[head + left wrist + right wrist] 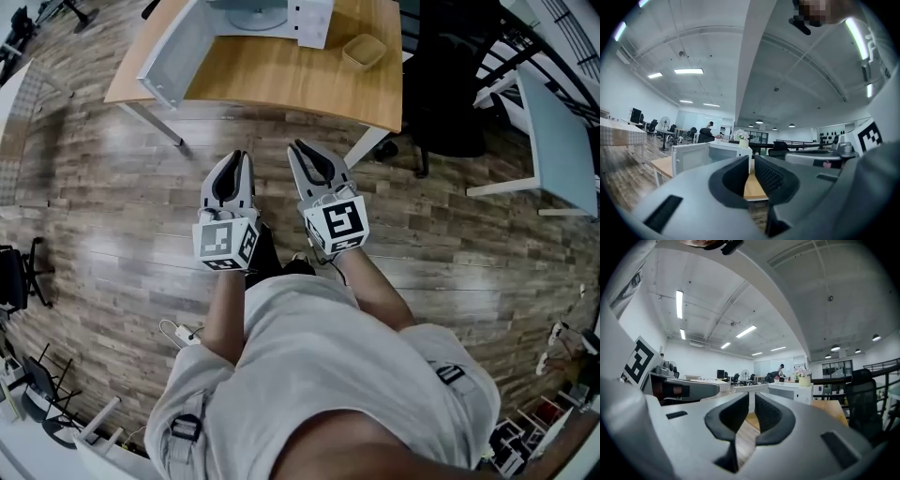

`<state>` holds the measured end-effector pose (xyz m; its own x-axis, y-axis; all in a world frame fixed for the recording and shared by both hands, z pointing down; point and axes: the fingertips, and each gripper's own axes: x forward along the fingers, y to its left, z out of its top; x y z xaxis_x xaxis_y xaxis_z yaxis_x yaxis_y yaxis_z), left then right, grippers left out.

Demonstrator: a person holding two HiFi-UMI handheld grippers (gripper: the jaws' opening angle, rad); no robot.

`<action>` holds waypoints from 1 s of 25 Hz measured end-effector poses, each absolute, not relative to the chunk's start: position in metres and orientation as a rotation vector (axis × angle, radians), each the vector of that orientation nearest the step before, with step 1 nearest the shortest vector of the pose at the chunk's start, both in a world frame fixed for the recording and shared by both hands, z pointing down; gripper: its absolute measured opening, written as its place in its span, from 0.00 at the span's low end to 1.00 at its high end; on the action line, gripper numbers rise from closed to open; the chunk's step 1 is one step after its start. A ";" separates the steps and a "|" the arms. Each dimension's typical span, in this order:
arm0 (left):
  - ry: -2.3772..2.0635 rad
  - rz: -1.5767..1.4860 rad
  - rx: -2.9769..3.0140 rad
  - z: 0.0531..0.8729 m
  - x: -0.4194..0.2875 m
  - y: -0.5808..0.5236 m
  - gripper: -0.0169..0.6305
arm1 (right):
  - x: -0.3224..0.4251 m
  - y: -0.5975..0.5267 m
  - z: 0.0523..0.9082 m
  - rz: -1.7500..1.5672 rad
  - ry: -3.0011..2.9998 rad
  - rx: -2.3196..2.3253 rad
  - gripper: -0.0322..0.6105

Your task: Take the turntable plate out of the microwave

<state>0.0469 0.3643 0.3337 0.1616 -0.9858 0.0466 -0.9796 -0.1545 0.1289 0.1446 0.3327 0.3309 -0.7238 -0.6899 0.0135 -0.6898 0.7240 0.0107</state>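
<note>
The white microwave [246, 11] stands at the back of a wooden table [281, 84], its door [176, 49] swung open to the left. The turntable plate cannot be made out inside it. Both grippers hang over the floor, short of the table's front edge, pointing at the microwave. My left gripper [242, 156] has its jaws a narrow gap apart with nothing between them, as the left gripper view shows [752, 161]. My right gripper [298, 148] is likewise slightly open and empty [752, 399]. The microwave [723, 153] also shows beyond the left jaws.
A white box with a square marker [313, 21] and a small wooden tray [364, 49] sit on the table beside the microwave. A black office chair [450, 94] stands right of the table, and a white desk [559, 141] further right. A flower vase [803, 378] stands on the microwave.
</note>
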 end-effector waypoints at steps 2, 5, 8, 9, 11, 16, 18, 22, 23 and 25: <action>-1.942 -0.073 2.290 0.335 0.036 0.348 0.10 | 0.135 0.317 0.332 -0.003 -2.888 1.169 0.12; -1.927 -0.069 2.293 0.345 0.019 0.325 0.10 | 0.118 0.296 0.343 -0.002 -2.877 1.177 0.12; -1.898 -0.064 2.296 0.356 0.001 0.301 0.10 | 0.100 0.275 0.352 0.015 -2.861 1.192 0.12; -1.887 -0.063 2.293 0.358 -0.006 0.293 0.10 | 0.093 0.267 0.354 0.028 -2.854 1.194 0.12; -1.862 -0.057 2.291 0.362 -0.019 0.275 0.10 | 0.079 0.252 0.359 0.061 -2.837 1.201 0.12; -1.765 -0.044 2.311 0.369 -0.045 0.229 0.10 | 0.056 0.208 0.368 0.121 -2.772 1.259 0.12; -1.729 -0.043 2.313 0.373 -0.057 0.210 0.10 | 0.046 0.190 0.371 0.129 -2.740 1.280 0.13; -1.652 -0.044 2.336 0.380 -0.072 0.178 0.10 | 0.028 0.158 0.380 0.151 -2.697 1.306 0.13; -1.639 -0.043 2.340 0.382 -0.076 0.171 0.10 | 0.024 0.152 0.383 0.162 -2.689 1.310 0.13; -1.620 -0.037 2.344 0.386 -0.083 0.158 0.10 | 0.017 0.141 0.389 0.179 -2.674 1.325 0.13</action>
<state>-0.0835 0.1578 0.3864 0.3667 -0.9193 0.1426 -0.9118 -0.3247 0.2516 0.0167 0.1406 0.3891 -0.5978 -0.7793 0.1880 -0.7974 0.6021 -0.0398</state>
